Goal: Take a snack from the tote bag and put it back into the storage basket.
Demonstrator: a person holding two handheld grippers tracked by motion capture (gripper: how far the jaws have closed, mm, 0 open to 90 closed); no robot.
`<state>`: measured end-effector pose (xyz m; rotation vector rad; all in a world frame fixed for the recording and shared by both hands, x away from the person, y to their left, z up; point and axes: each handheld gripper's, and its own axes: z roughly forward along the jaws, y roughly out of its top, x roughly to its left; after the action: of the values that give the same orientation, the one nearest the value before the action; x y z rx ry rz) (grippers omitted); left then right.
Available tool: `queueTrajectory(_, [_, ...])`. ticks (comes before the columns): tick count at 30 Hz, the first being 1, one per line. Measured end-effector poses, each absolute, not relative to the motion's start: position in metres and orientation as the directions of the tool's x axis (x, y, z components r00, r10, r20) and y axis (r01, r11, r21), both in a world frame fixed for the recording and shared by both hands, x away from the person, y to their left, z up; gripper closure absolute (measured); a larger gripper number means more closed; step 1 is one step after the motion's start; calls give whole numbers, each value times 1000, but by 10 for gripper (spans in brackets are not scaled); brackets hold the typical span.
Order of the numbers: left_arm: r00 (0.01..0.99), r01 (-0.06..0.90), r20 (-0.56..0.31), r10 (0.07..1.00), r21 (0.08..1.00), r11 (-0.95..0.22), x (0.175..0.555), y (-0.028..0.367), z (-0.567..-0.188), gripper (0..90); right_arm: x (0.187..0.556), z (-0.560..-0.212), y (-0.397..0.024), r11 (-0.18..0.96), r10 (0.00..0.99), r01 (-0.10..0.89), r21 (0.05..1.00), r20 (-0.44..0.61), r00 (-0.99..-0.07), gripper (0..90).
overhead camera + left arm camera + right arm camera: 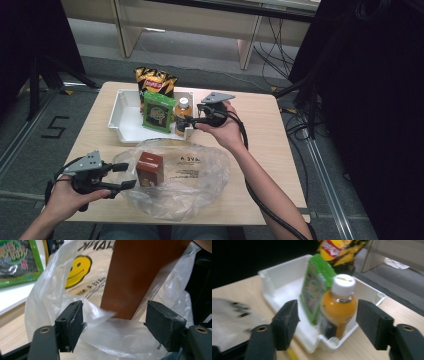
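Note:
A clear plastic bag (200,170) with a yellow smiley print (77,270) lies at the table's near side, and a brown box (150,169) stands upright inside it. My left gripper (130,175) is open at the bag's left edge. In the left gripper view the bag's film (112,340) lies loose between the spread jaws, with the brown box (135,272) just beyond. My right gripper (194,116) is open, level with an orange juice bottle (183,112) in the tray's right corner. The white-capped bottle (339,307) stands a little beyond the open jaws.
The white tray (125,107) at the table's far side also holds a green snack packet (159,112) and a black and yellow chip bag (156,82), both leaning upright. Bare tabletop (265,150) lies right of the bag. Cables run across the floor behind.

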<state>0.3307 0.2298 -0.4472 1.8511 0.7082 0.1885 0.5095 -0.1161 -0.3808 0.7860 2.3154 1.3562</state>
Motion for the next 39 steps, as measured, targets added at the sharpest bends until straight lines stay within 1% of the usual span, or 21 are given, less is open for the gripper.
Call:
queueTrajectory(3, [823,340,-170,543,912,-231,328,229,-437,285,489,-370,-126,398,582,284,872,0,-813,439])
queueTrajectory(5, [821,334,-167,546,916,-221,324,227,-430,276,472,-365,-136,376,568,289,880,27,-823,464])
queueTrajectory(6, [832,311,-149,535,923,-226,323,227,-427,271,467,-364,-139,376,566,289,880,29,-824,467])
queueTrajectory(10, [836,296,-151,528,933,-203,316,220,-419,252,445,-365,-150,370,554,302,879,53,-831,467])
queueTrajectory(11, [832,294,-145,535,934,-203,315,218,-416,244,442,-367,-153,371,543,273,888,31,-839,464])
queueTrajectory(12, [829,294,-151,538,937,-190,313,215,-415,234,435,-369,-154,364,545,304,881,63,-836,459])
queueTrajectory(14, [816,301,-159,556,938,-173,311,209,-411,208,428,-373,-157,357,546,282,890,46,-837,449])
queueTrajectory(16, [804,295,-159,572,943,-152,308,201,-409,181,417,-377,-159,368,551,307,878,60,-832,440])
queueTrajectory(17, [785,301,-157,599,942,-149,306,197,-407,174,414,-380,-159,372,550,307,876,58,-833,431])
queueTrajectory(20, [767,288,-136,628,946,-147,304,187,-405,158,407,-388,-161,394,548,302,868,42,-836,425])
queueTrajectory(21, [757,279,-112,643,946,-163,303,183,-404,149,406,-392,-161,394,542,291,872,36,-840,423])
queueTrajectory(23, [743,276,-106,660,948,-160,303,177,-404,144,402,-398,-162,401,550,311,862,45,-834,421])
queueTrajectory(25, [725,278,-99,681,947,-159,303,172,-405,142,403,-403,-163,418,538,303,857,35,-842,419])
queueTrajectory(26, [721,276,-97,686,948,-156,303,170,-405,141,401,-405,-162,416,545,344,841,72,-835,415])
queueTrajectory(27, [712,274,-88,696,948,-162,304,168,-406,138,403,-407,-163,422,545,328,845,53,-837,414])
queueTrajectory(29, [693,284,-85,716,945,-162,305,165,-407,135,402,-409,-164,420,548,352,836,75,-833,411])
queueTrajectory(31, [680,289,-83,729,944,-162,305,163,-409,126,404,-410,-164,424,541,348,836,75,-838,410])
queueTrajectory(32, [673,293,-83,735,943,-161,305,162,-410,117,405,-411,-164,425,548,327,844,47,-835,408])
queueTrajectory(33, [671,293,-87,737,944,-155,305,161,-411,114,403,-412,-164,424,549,351,835,71,-833,408])
queueTrajectory(35, [655,299,-89,750,943,-149,304,158,-412,114,404,-413,-163,430,543,341,836,63,-837,408])
queueTrajectory(39, [642,286,-62,764,944,-164,304,154,-411,116,404,-416,-162,438,542,353,827,70,-837,405])
